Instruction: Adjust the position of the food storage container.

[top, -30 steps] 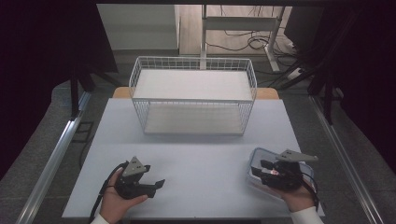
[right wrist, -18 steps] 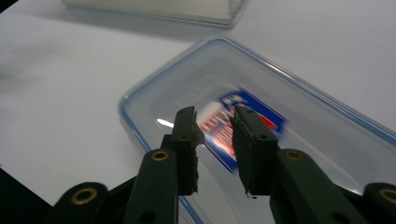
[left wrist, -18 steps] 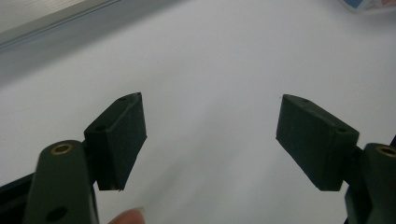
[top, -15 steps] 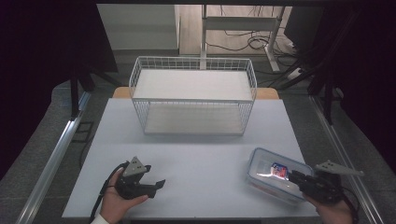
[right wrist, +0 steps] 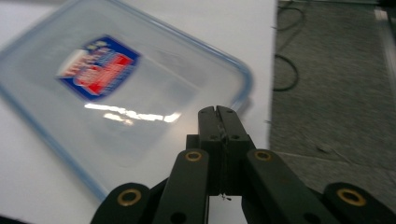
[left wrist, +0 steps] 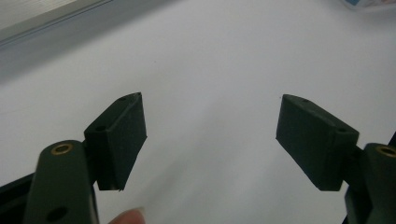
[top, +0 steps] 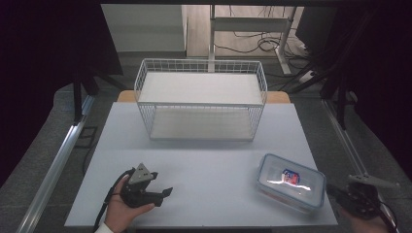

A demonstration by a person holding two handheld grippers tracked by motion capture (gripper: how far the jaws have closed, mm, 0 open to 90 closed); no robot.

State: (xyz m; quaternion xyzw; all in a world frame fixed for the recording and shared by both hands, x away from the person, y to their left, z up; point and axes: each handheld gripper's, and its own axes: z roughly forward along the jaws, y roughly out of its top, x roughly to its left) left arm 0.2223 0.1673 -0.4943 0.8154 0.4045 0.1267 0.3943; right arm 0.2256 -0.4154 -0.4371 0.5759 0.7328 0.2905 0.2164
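A clear plastic container [top: 290, 182] with a blue-rimmed lid and a red and blue label lies at the table's front right; the right gripper view shows it close up [right wrist: 98, 70]. My right gripper [top: 332, 191] sits just past the container's right corner, at the table's edge, pointing left at it. Its jaws have just been closing and now stand shut [right wrist: 217, 112] with nothing between them. My left gripper [top: 163, 183] rests in a hand at the front left, pointing right. Its jaws are open [left wrist: 210, 135] over bare white table, holding nothing.
A white wire basket [top: 201, 99] with two shelf levels stands at the back middle of the white table [top: 209, 160]. Grey floor with cables lies beyond the table's right edge [right wrist: 327, 93]. A metal rail [top: 58, 165] runs along the left.
My right gripper has drawn back from the container toward the front right, past the table's edge, and its jaws have closed. The container stays on the table. The left gripper has not moved.
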